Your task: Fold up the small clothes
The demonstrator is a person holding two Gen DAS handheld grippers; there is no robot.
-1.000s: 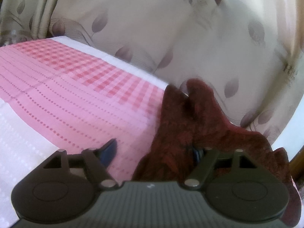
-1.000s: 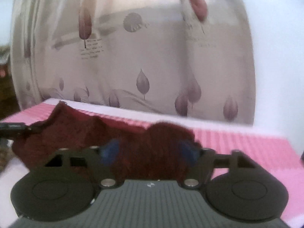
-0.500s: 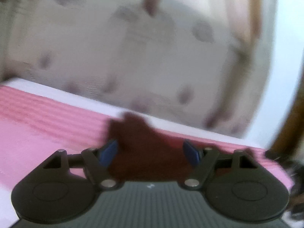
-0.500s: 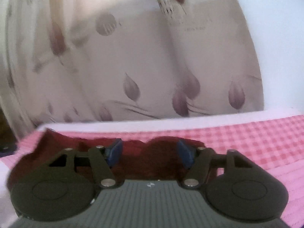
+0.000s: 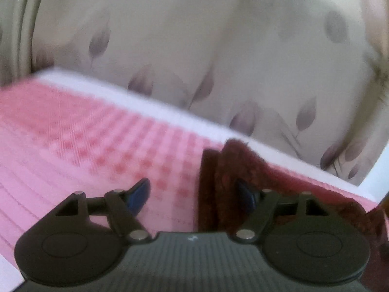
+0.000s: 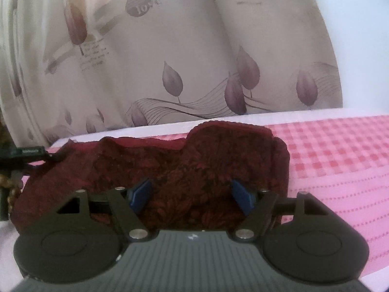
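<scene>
My right gripper (image 6: 190,196) had just widened its jaws again above the dark red garment (image 6: 194,160) on the pink checked cloth (image 6: 340,150), seemingly gripping nothing. My left gripper (image 5: 194,193), spread, had swung to the garment's left edge.

The curtain (image 6: 194,56) in the right wrist view carries a round grey badge (image 6: 142,6) printed "10°C", roughly legible. Small lines of script sit beside its leaf prints, too fine to read.
</scene>
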